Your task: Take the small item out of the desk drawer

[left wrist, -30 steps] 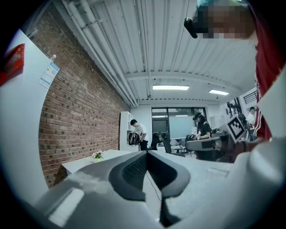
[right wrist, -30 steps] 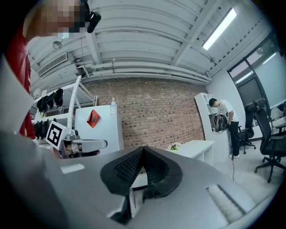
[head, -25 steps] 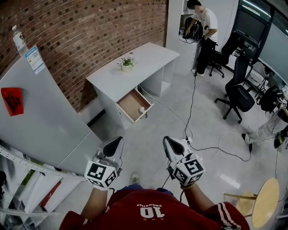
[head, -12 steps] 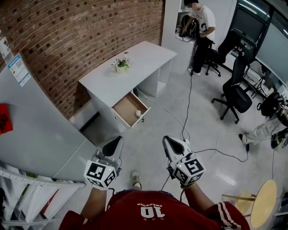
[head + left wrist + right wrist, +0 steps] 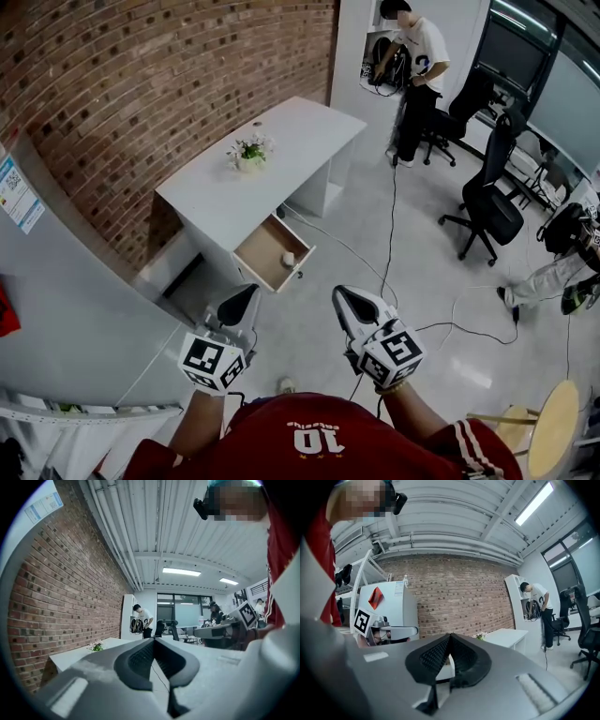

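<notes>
A white desk (image 5: 281, 150) stands against the brick wall, with one drawer (image 5: 265, 246) pulled open on its front. A small white item (image 5: 288, 257) lies in the drawer's near right corner. My left gripper (image 5: 245, 294) and right gripper (image 5: 340, 296) hover side by side over the floor, well short of the drawer. Both point toward the desk with their jaws shut and nothing between them. In the left gripper view the left gripper (image 5: 153, 640) has its tips together, the desk (image 5: 75, 656) beyond them. The right gripper (image 5: 450, 636) looks the same in its own view.
A small potted plant (image 5: 248, 152) sits on the desk. A person (image 5: 412, 75) stands at a shelf far behind. Office chairs (image 5: 487, 202) and floor cables (image 5: 389, 234) lie to the right, a round wooden stool (image 5: 551, 422) at bottom right, a white cabinet (image 5: 75, 281) on the left.
The desk and open drawer have slid down and left in the head view, drawing nearer. Both grippers keep the same shut pose.
</notes>
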Demonstrator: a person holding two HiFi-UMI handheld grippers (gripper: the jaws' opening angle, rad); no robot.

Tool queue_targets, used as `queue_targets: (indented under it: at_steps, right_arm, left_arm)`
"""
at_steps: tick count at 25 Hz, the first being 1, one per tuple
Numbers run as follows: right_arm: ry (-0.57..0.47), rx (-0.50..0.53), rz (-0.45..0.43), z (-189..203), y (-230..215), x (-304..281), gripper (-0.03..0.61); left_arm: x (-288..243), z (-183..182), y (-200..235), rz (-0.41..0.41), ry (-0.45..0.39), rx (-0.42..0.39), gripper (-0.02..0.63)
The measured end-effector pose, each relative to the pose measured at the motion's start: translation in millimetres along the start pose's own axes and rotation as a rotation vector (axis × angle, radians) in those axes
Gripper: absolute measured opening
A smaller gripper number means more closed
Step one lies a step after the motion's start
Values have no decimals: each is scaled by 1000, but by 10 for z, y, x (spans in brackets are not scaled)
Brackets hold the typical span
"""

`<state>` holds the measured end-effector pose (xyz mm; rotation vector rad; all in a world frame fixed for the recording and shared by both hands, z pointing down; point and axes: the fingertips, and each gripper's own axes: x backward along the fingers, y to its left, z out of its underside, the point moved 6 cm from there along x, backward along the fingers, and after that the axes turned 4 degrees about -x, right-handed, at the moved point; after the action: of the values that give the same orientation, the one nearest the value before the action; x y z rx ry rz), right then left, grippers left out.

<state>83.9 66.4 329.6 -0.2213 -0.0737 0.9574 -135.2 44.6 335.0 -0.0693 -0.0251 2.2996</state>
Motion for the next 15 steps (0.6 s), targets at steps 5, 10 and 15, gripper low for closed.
queue_targets:
  at_steps: [5, 10, 15]
  right_arm:
    - [10, 2, 12, -43, -42, -286, 2]
    - [3, 10, 31, -78, -18, -481, 2]
    - [17, 18, 48, -64, -89, -603, 3]
  left_arm:
    - [-181, -17, 289, 32, 0, 8, 3]
    - [-293, 61, 506, 65, 4, 2, 5]
    - [-395, 124, 642, 82, 6, 32, 5]
